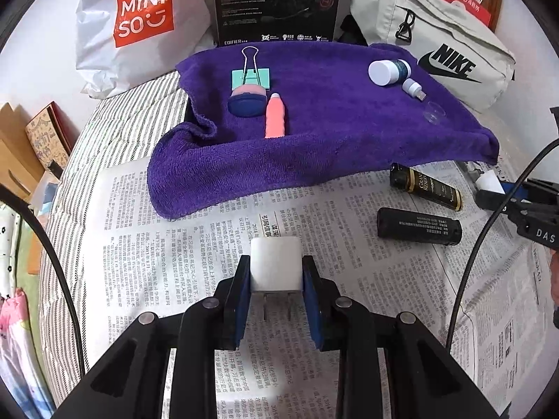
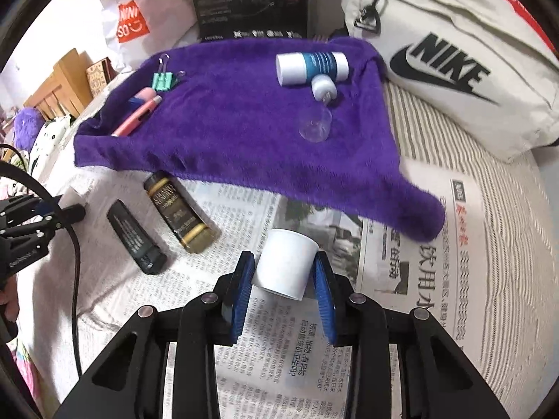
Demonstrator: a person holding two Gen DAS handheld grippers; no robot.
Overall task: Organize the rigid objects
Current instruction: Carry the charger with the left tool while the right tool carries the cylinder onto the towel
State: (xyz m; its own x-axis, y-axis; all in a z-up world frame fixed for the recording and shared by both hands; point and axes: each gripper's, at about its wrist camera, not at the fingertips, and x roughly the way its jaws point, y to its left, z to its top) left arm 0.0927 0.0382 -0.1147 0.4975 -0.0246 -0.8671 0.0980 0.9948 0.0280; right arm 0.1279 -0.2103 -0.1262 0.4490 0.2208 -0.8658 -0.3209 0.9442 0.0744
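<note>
My left gripper (image 1: pixel 276 272) is shut on a white plug adapter (image 1: pixel 276 262) with two metal prongs, held above the newspaper (image 1: pixel 209 244). My right gripper (image 2: pixel 283 272) is shut on a white tapered cap (image 2: pixel 284 267), also above the newspaper (image 2: pixel 279 331). The purple towel (image 1: pixel 332 132) holds a green binder clip (image 1: pixel 251 76), a blue-pink round case (image 1: pixel 246 102), a pink tube (image 1: pixel 275 116), a blue-white bottle (image 1: pixel 389 70), a small white bottle (image 1: pixel 413 89) and a clear cap (image 1: pixel 433 112). Two dark tubes lie on the newspaper: a black-gold one (image 1: pixel 426 186) and a black one (image 1: pixel 419 227).
A white Miniso bag (image 1: pixel 139 17), a black Edifier box (image 1: pixel 277 3) and a Nike bag (image 1: pixel 436 42) stand behind the towel. The striped bedsheet (image 1: pixel 104 132) lies underneath. Cardboard boxes (image 1: pixel 31 146) sit at the left. The right gripper shows at the right edge (image 1: pixel 524 206).
</note>
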